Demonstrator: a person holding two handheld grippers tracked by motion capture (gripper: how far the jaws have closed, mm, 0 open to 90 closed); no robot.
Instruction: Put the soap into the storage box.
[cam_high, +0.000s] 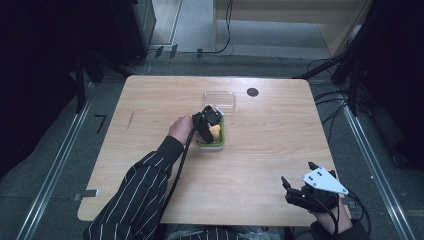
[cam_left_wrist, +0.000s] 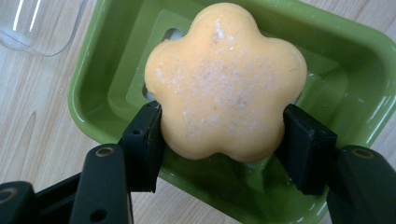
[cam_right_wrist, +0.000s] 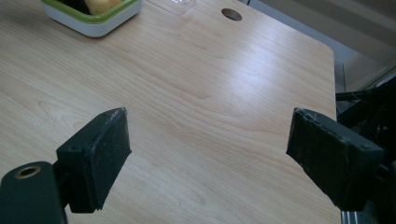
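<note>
An orange flower-shaped soap sits in or just over a green soap dish, gripped on both sides by my left gripper. From above, the left gripper is over the green dish at the table's middle, and the soap shows between its jaws. My right gripper rests near the table's front right edge. In the right gripper view its jaws stand wide apart over bare wood, with the dish far off at top left.
A clear plastic lid lies just behind the dish, also seen as a clear lid at top left. A dark round hole marks the wooden table to the lid's right. Dark stands and cables surround the table.
</note>
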